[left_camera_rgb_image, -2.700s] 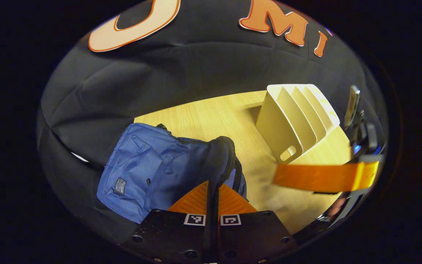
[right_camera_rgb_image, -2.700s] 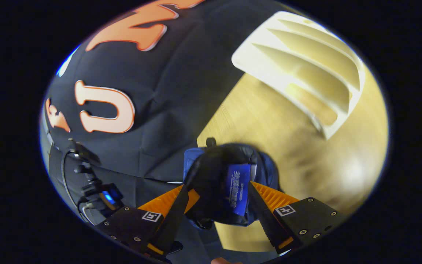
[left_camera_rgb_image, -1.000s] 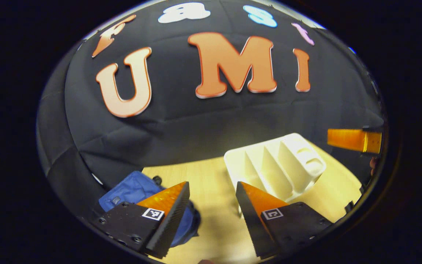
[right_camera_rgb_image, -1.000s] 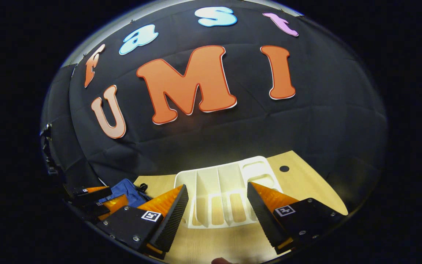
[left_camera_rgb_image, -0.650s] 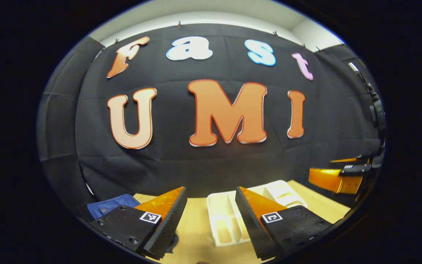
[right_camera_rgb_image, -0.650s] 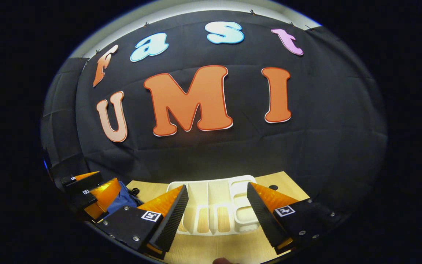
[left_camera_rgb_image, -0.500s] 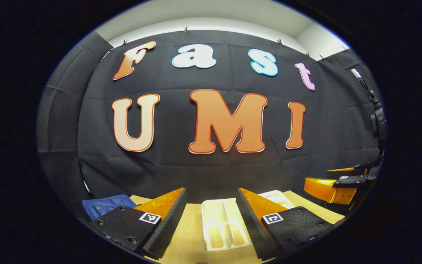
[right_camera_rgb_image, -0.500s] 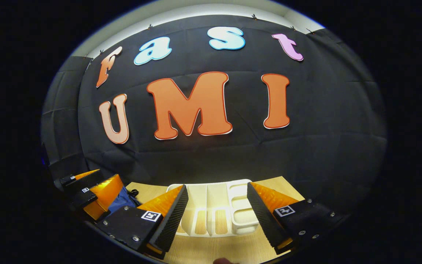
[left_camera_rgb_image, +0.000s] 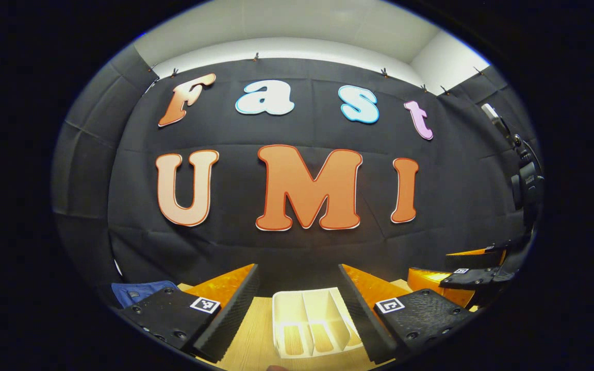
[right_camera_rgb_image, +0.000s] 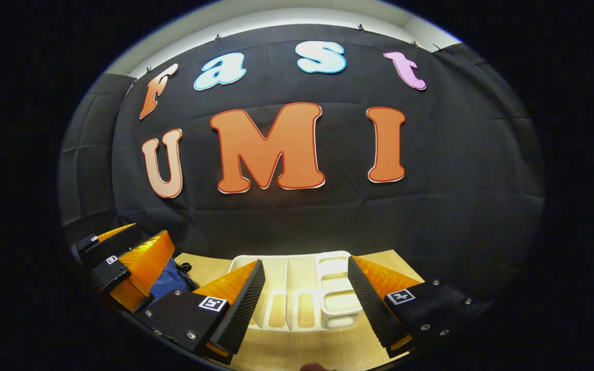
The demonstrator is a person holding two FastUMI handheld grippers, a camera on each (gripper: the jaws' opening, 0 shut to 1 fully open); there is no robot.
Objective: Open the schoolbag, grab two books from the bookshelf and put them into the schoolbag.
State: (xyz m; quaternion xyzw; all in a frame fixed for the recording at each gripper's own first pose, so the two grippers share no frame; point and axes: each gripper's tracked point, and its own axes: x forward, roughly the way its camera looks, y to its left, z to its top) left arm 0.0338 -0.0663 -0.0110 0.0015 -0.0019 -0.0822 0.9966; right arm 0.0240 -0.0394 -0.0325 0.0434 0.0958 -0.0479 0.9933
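Left gripper [left_camera_rgb_image: 297, 304] and right gripper [right_camera_rgb_image: 304, 299] both spread wide, holding nothing, above table [right_camera_rgb_image: 286, 353]. White bookshelf [right_camera_rgb_image: 297, 299] ahead, blue schoolbag [right_camera_rgb_image: 170, 283] left.

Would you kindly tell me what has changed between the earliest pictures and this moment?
The left claw, earlier shut at the blue fabric schoolbag's opening, has let go and opened. The right claw was lowering a blue book into the bag; it is now open with nothing between its fingers. Both pulled back and tilted up toward the wall. The white slotted plastic bookshelf and the schoolbag stay on the wooden table.
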